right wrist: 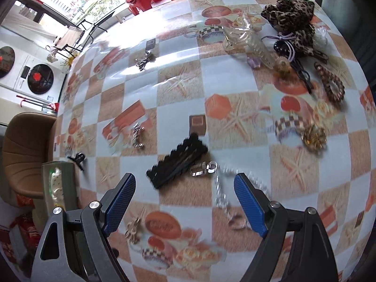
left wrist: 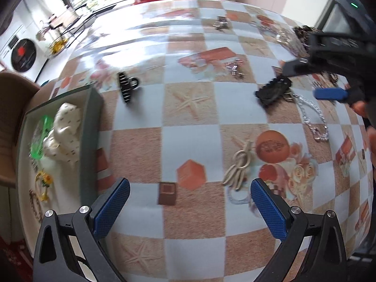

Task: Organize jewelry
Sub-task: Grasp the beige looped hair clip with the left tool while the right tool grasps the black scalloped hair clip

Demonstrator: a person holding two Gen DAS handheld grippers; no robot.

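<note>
Two tongs hovering over a jewelry-strewn table [left wrist: 188,108].
Left tongs [left wrist: 189,205] and right tongs [right wrist: 185,202] are gaping wide, holding nothing; a black scalloped clip [right wrist: 177,165] is lying just beyond the right tongs, touching a silver chain [right wrist: 221,188].

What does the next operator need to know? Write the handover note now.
Left gripper: open, empty, above the table. Right gripper: open, empty, near the black scalloped clip and silver chain.
Done: tray at the table's left edge holds a green piece, a cream scrunchie and a few small pieces.
Left: black claw clip, beige clip, leopard scrunchie pile, gold chain, small silver pieces.
</note>
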